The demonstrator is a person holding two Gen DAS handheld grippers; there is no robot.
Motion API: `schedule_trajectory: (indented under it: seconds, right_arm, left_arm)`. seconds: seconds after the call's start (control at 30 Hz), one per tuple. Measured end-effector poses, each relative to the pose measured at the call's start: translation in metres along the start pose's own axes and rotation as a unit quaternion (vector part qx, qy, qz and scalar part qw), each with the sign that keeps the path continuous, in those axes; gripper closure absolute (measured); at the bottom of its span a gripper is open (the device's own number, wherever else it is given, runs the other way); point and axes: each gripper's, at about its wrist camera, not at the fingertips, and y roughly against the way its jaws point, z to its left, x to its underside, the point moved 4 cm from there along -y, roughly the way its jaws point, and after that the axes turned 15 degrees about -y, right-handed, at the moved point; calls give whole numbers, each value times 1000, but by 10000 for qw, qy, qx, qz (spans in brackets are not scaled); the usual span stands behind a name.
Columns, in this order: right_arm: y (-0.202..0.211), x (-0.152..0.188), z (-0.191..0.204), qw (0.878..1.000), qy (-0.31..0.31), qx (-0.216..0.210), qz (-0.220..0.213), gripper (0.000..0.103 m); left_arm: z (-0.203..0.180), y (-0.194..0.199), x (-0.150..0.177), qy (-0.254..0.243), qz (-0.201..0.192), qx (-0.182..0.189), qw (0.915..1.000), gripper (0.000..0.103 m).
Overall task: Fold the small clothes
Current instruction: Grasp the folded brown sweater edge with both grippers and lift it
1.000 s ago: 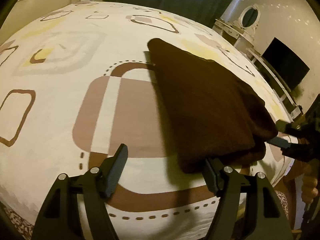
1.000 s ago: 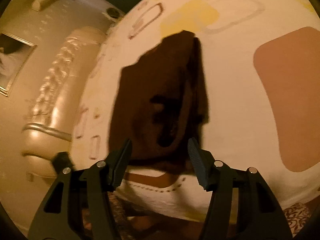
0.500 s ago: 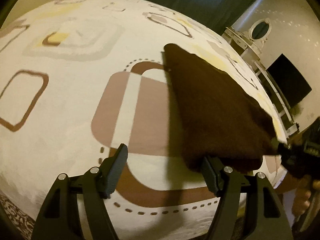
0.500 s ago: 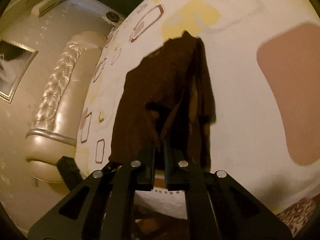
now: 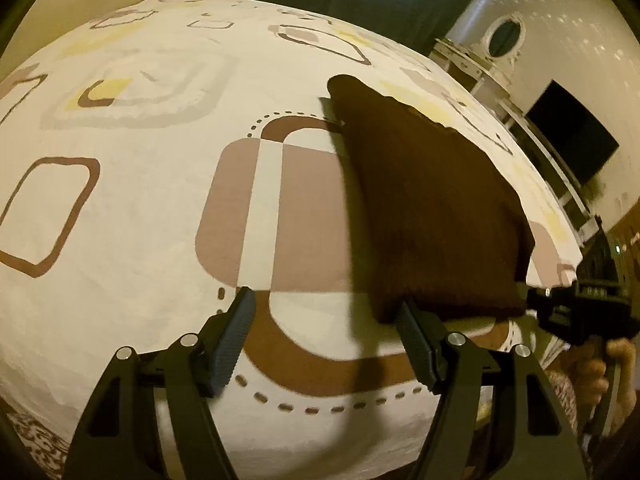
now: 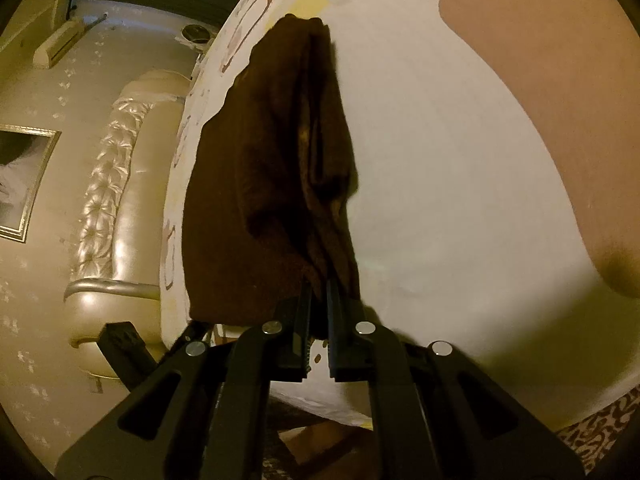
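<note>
The right tool (image 6: 318, 300) is clamped narrow on the near corner of a dark brown knitted garment (image 6: 264, 184), and that corner is lifted off the bed. In the left wrist view the right tool (image 5: 538, 300) is seen at the garment's right edge, gripped by a hand (image 5: 600, 364). The left tool (image 5: 326, 322) is held wide, nothing gripped, its right finger (image 5: 416, 340) right at the garment's (image 5: 424, 208) near hem. The garment is draped, folded over, on the patterned bedsheet (image 5: 160, 208); beyond are seen a tufted headboard (image 6: 108, 184), a television (image 5: 572, 132) and a dressing table mirror (image 5: 504, 34)
</note>
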Motion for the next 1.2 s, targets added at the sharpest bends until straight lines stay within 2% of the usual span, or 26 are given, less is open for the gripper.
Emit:
schedule_trajectory:
  seconds: [0.1, 0.17, 0.23, 0.27, 0.3, 0.33, 0.43, 0.53, 0.63, 0.73, 0.77, 0.8, 0.83, 0.87, 0.9, 1.03, 1.13, 1.2]
  right_arm:
    - [3, 1, -2, 9999, -40, -67, 102, 96]
    - [5, 1, -3, 9995, -146, -164, 241, 90]
    - [10, 1, -1, 9985, -244, -339, 362, 77]
    - [14, 0, 0, 9983, -241, -401, 361, 64]
    - [19, -3, 2, 9985, -209, -422, 268, 45]
    - [24, -5, 3, 9989, -180, -404, 145, 42]
    - [28, -13, 5, 9990, -82, -441, -31, 40]
    - [22, -18, 7, 9987, -64, -499, -69, 39]
    - [7, -21, 20, 9983, 105, -578, -17, 36]
    - [-7, -23, 27, 9983, 238, -530, 21, 36]
    - [-12, -22, 32, 9983, 349, -472, 24, 40]
    - [-16, -21, 33, 9984, 466, -335, 21, 59]
    - [-20, -20, 33, 9982, 547, -223, 80, 73]
    - [-29, -18, 32, 9979, 591, -108, 250, 82]
    - [-31, -16, 33, 9978, 603, -82, 261, 85]
    - [-17, -19, 45, 9958, 887, -33, 219, 88]
    - [5, -23, 59, 9937, 1117, -44, 99, 89]
    - [13, -23, 58, 9930, 1178, -75, 82, 89]
  left_arm:
    - [3, 8, 6, -149, 43, 161, 9998, 34]
    - [9, 18, 9, -60, 8, 375, 9993, 34]
    - [20, 25, 9, 366, -55, 758, 9964, 34]
    - [25, 27, 7, 596, -88, 960, 9936, 34]
    - [29, 28, 4, 814, -136, 1155, 9899, 34]
    - [33, 28, 0, 1055, -199, 1369, 9848, 34]
    - [31, 16, -13, 1276, -185, 1584, 9789, 34]
    - [16, -5, -25, 1108, -36, 1677, 9796, 31]
    - [8, -23, -30, 1144, 81, 1708, 9786, 28]
    - [3, -28, -35, 1153, 30, 1591, 9805, 28]
    - [1, -29, -35, 1170, 35, 1530, 9813, 31]
    - [-1, -28, -34, 1166, 53, 1468, 9823, 44]
    - [-6, -30, -33, 1121, 127, 1441, 9831, 50]
    - [-8, -31, -33, 1101, 186, 1441, 9833, 66]
    - [-12, -32, -32, 1108, 248, 1462, 9827, 74]
    - [-28, -23, -34, 1121, 347, 1099, 9870, 82]
    - [-40, -15, -35, 1205, 433, 1145, 9851, 83]
    - [-45, -15, -31, 1092, 434, 1081, 9872, 83]
